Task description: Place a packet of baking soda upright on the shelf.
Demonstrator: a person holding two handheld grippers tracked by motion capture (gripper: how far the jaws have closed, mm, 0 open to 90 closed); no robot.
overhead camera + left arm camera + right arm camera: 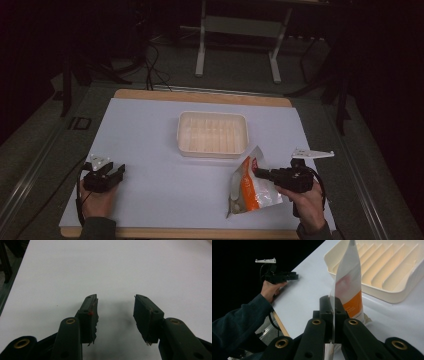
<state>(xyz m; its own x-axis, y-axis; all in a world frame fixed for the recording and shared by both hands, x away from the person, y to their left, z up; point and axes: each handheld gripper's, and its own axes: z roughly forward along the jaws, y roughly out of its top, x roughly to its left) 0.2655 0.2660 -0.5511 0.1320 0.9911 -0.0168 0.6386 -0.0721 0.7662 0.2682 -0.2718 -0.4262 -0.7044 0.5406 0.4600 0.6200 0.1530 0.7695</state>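
A person at a white table grips a white-and-orange pouch with the right gripper, its jaws clamped tight on the pouch's edge, as the right gripper view shows. The pouch stands tilted on the table just in front of a cream ribbed tray, near the tray's right corner and apart from it. The left gripper rests well to the tray's left, near the table's front edge, jaws spread apart over bare tabletop and holding nothing.
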